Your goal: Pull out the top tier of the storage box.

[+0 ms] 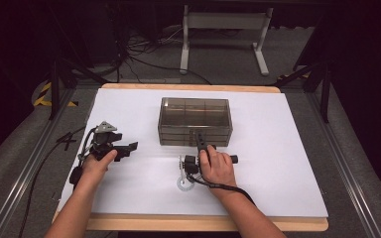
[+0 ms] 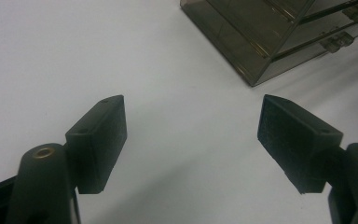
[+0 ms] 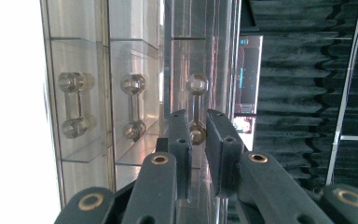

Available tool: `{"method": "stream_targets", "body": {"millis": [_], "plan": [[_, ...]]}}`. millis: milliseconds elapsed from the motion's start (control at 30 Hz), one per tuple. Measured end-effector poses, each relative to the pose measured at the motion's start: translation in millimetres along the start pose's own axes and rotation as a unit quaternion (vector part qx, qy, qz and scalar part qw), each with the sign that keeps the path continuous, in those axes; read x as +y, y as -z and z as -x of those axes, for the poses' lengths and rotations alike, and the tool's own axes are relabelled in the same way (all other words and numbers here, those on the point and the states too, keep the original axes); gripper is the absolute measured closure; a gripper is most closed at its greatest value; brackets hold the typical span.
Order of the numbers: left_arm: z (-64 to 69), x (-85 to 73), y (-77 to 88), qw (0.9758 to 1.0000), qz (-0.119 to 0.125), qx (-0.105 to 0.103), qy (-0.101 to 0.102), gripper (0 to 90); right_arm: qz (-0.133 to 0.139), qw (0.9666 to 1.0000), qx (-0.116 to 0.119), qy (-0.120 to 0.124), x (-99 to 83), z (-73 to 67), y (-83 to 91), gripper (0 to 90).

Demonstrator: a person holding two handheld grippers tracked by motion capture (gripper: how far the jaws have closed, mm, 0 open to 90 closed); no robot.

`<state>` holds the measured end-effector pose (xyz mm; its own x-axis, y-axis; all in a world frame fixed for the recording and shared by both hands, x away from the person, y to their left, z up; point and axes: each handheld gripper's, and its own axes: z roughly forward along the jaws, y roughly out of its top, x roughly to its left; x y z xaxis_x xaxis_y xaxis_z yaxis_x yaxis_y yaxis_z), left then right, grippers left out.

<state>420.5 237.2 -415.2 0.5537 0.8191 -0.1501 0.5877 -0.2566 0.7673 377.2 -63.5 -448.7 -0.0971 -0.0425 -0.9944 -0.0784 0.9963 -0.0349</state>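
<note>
Dark room, cables and a white frame on the grey floor behind; white-topped bench (image 1: 129,104) with wood edge.

High view: one smoked clear drawer box (image 1: 195,120) sits mid-bench, front toward the person. Right claw (image 1: 199,141) is at the box front, roughly centre. Left claw (image 1: 130,148) rests on the bench well left of the box. One small white ring-shaped part (image 1: 183,182) lies just beside the right hand (image 1: 217,166); can't tell what it is.

Left gripper view: left claw (image 2: 191,140) is wide, nothing between the pads, only bare bench below; box corner (image 2: 256,42) is farther off.

Right gripper view: three drawer handles, count 3: (image 3: 76,104), (image 3: 133,106), (image 3: 197,107). Right claw (image 3: 198,135) is narrowed around the third handle, pads either side of its bar; looks gripped, contact not fully visible.

Step, as I read it: handle grab for a drawer pull. Next move needs a straight pull toward the person, level, with the left claw possibly bracing the box so it doesn't slide.
</note>
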Motion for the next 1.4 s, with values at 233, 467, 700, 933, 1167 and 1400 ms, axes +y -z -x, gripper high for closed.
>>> {"method": "stream_targets", "body": {"millis": [233, 467, 700, 933, 1167, 1400], "plan": [[-1.0, 0.1, 0.5, 1.0000, 0.001, -0.002, -0.001, 24.7, 0.001, 1.0000, 0.004, -0.001, 0.0, 1.0, 1.6, 81.5], [-0.2, 0.8, 0.1, 1.0000, 0.002, -0.002, -0.001, 24.7, 0.003, 0.9999, 0.010, -0.002, 0.2, 1.7, 5.9, 81.5], [1.4, 0.9, -2.6, 1.0000, -0.002, -0.003, -0.003, 24.6, 0.004, 1.0000, 0.007, -0.004, -1.0, 0.2, 14.1, 81.5], [1.2, 1.3, -2.8, 1.0000, -0.001, -0.002, -0.004, 24.6, 0.006, 0.9999, 0.006, -0.005, -0.8, -0.5, 16.4, 81.3], [1.7, 2.1, -4.5, 1.0000, -0.005, -0.003, -0.005, 24.6, 0.005, 0.9998, 0.003, -0.018, -3.9, -1.9, 16.2, 69.5], [3.1, 6.2, -8.6, 0.9999, -0.004, -0.005, -0.009, 24.7, 0.012, 0.9993, 0.002, -0.034, -13.4, 0.4, 19.6, 63.6]]}}
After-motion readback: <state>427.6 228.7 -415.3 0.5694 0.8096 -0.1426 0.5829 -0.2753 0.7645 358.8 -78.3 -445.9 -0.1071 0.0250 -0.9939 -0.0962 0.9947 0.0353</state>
